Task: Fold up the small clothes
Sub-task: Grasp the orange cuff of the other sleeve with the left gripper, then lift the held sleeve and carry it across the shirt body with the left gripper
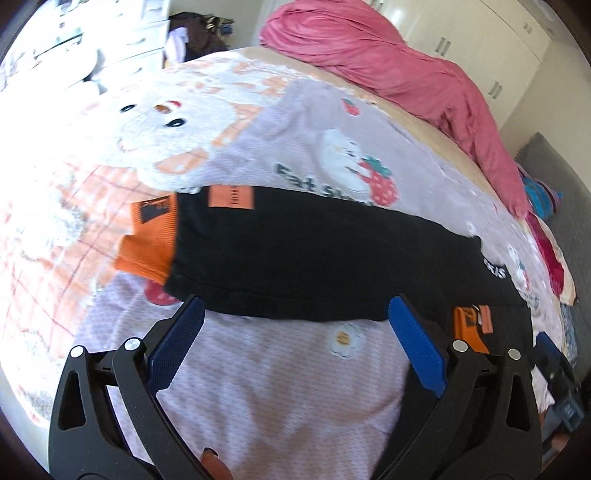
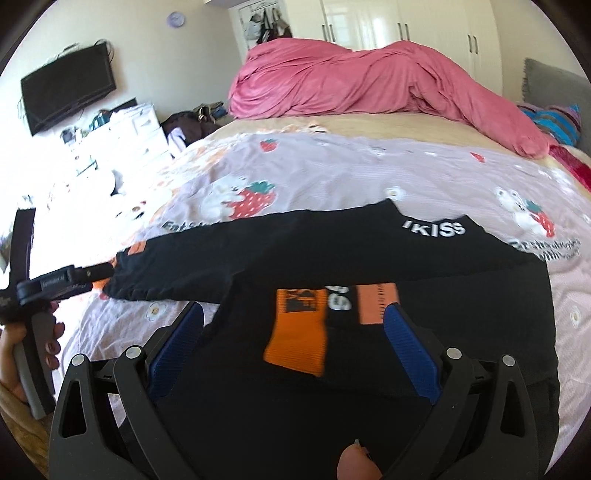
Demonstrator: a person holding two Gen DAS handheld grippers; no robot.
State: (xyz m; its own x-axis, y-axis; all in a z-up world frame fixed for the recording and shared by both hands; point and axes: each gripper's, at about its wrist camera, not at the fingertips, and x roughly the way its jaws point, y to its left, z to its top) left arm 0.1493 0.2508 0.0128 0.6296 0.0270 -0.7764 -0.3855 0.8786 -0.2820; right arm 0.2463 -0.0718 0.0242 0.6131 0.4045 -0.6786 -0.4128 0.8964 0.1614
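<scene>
A small black garment [image 1: 314, 254] with orange cuffs [image 1: 147, 236] lies flat on the bed. In the left wrist view my left gripper [image 1: 295, 317] is open and empty, its blue pads [image 1: 417, 350] just short of the garment's near hem. In the right wrist view the garment [image 2: 369, 258] shows white "KISS" lettering, and one orange cuff [image 2: 299, 328] is folded onto the black body. My right gripper [image 2: 293, 328] is open above that cuff, holding nothing. The left gripper [image 2: 55, 284] also shows at the far left, at the other sleeve end.
The bed carries a lilac strawberry-print sheet [image 2: 332, 173]. A bunched pink duvet [image 2: 369, 85] lies at the far side. A cluttered white dresser [image 2: 122, 136] and a wall TV [image 2: 66, 92] stand left, wardrobes [image 2: 406, 22] behind.
</scene>
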